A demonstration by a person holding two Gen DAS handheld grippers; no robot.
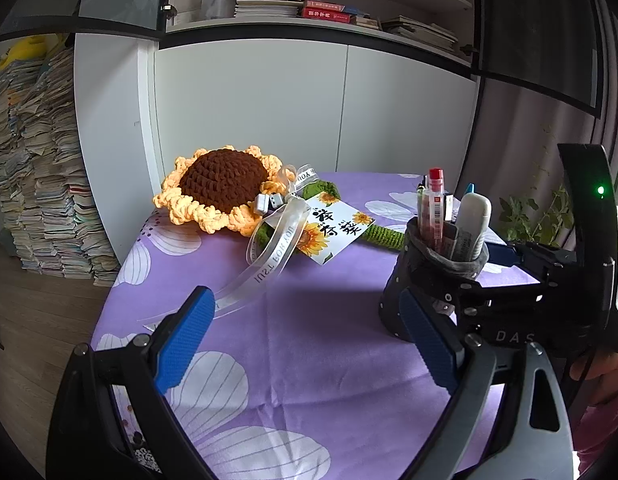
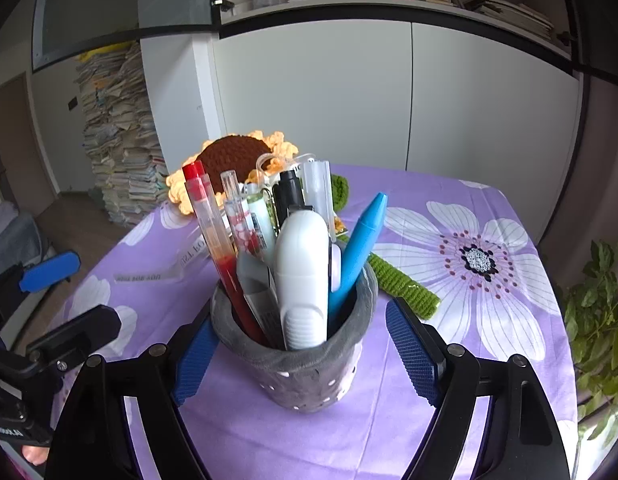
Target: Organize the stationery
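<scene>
Pen holder between parted right jaws

Stationery sits upright in the grey pen holder (image 2: 305,368) on the purple floral tablecloth (image 2: 469,360). We see the right gripper (image 2: 305,356) straddling it, right pad clear of it, left pad's contact unclear. Left gripper (image 1: 305,344) is spread wide with nothing in it. Crochet sunflower (image 1: 221,188) lies behind.

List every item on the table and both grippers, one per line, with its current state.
Pen holder: upright, filled with stationery, between the right fingers.
Red pen: standing in the holder, leaning left.
Blue pen: in the holder, leaning right.
White correction tape: upright in the holder.
Crochet sunflower: lying flat, ribbon and card attached.
Left gripper: open, empty.
Right gripper: open around the holder, right pad clear.
</scene>
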